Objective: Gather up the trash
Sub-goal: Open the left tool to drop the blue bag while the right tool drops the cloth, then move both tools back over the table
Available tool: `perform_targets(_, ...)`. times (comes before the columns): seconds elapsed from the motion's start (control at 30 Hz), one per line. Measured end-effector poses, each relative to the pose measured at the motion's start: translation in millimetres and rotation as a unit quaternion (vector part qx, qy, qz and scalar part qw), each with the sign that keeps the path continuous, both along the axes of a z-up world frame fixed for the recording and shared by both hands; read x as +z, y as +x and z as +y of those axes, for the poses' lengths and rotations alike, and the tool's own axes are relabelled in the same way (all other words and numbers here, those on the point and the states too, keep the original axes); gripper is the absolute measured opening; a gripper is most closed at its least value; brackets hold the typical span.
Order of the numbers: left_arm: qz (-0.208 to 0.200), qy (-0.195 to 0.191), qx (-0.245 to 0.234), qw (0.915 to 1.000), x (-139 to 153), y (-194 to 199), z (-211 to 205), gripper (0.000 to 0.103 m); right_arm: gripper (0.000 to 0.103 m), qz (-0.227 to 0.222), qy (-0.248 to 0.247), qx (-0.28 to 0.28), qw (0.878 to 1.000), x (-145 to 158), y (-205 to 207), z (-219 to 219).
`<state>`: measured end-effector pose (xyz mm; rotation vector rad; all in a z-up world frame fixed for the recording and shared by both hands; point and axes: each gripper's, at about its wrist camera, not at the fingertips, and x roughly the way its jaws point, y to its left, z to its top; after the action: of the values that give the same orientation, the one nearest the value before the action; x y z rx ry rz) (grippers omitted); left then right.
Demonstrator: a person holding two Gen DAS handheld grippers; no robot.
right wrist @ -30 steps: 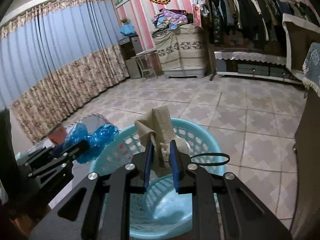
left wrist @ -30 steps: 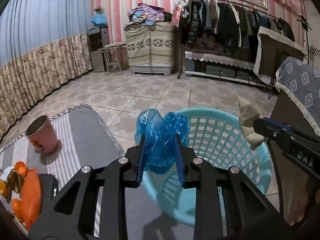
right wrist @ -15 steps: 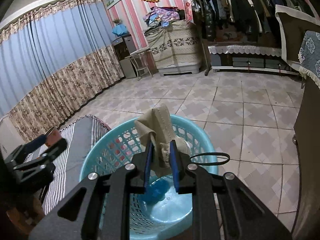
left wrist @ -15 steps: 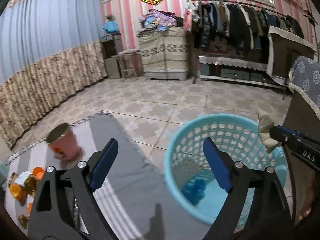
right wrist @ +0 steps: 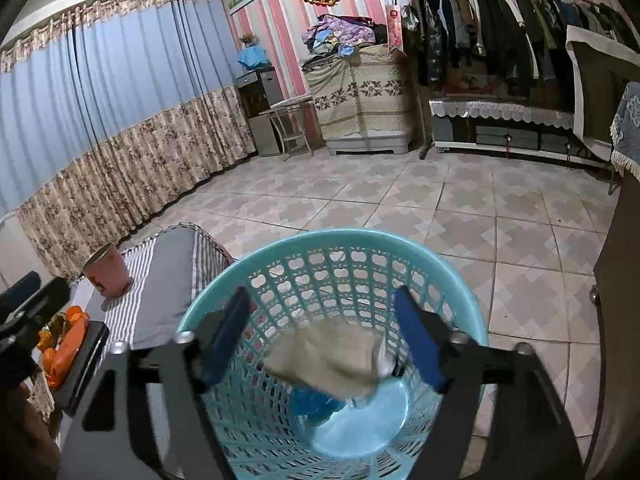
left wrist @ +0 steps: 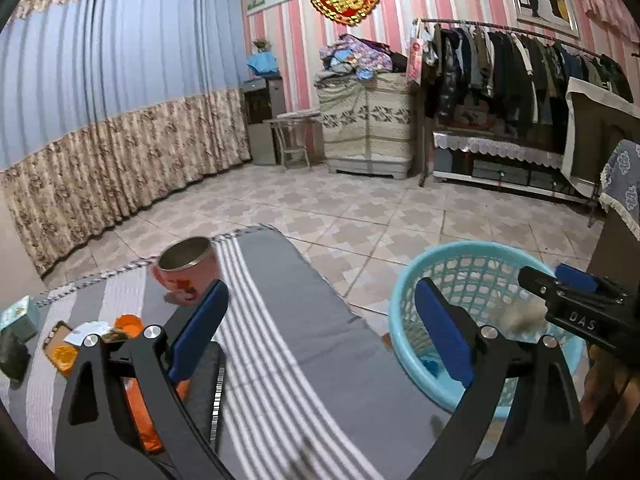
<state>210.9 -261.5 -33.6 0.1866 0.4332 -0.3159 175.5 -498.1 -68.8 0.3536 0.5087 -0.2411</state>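
Right wrist view gives us the clearest sight of the trash: a crumpled beige paper wad (right wrist: pixel 332 354), blurred, is inside the round light-blue plastic lattice basket (right wrist: pixel 280 256), free of the pads and above a scrunched blue plastic bag (right wrist: pixel 312 404) that lies on the basket's bottom. Our right gripper (right wrist: pixel 320 336) is over the basket's mouth, its jaws opening wide with the wad between them but not pressed by either blue pad. In the left wrist view we see the same basket (left wrist: pixel 404 308) on the tiled floor, just beside the edge of the grey, white-striped cloth-covered surface (left wrist: pixel 288 344). Our left gripper (left wrist: pixel 320 332) is over that cloth, jaws opening wide and nothing between them. The pink metal cup with an orange print (left wrist: pixel 186 272) stands upright on the cloth, beyond the left finger. Orange wrappers and scraps of litter (left wrist: pixel 68 344) lie on the cloth at the left, near a small teal box (left wrist: pixel 20 316). The right gripper's black finger (left wrist: pixel 572 304) reaches over the basket's far right rim.
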Motion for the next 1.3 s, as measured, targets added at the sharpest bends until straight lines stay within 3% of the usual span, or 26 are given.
perform_targets(0.2, -0.014, -0.008, 0.015, 0.9998, 11, -14, 21, 0.096, 0.095, -0.012, -0.01, -0.012, 1.0, 7, -10, 6)
perform_targets(0.5, -0.034, -0.022, 0.048, 0.998, 33, -41, 71, 0.097, 0.095, -0.039, -0.044, 0.008, 0.998, 40, -31, 44)
perform_targets(0.67, -0.061, -0.017, 0.068, 0.9957, 49, -65, 99, 0.097, 0.096, -0.051, -0.046, 0.038, 0.997, 58, -44, 80)
perform_targets(0.93, -0.074, -0.024, 0.103, 0.9916, 62, -103, 153, 0.097, 0.096, -0.045, -0.077, 0.094, 0.992, 62, -66, 151)
perform_targets(1.13, -0.086, -0.006, 0.139, 0.9865, 59, -132, 197, 0.098, 0.096, -0.046, -0.091, 0.13, 0.986, 62, -80, 205)
perform_targets(1.3, -0.069, -0.01, 0.175, 0.9821, 47, -147, 242, 0.098, 0.096, -0.042, -0.104, 0.153, 0.982, 57, -90, 247)
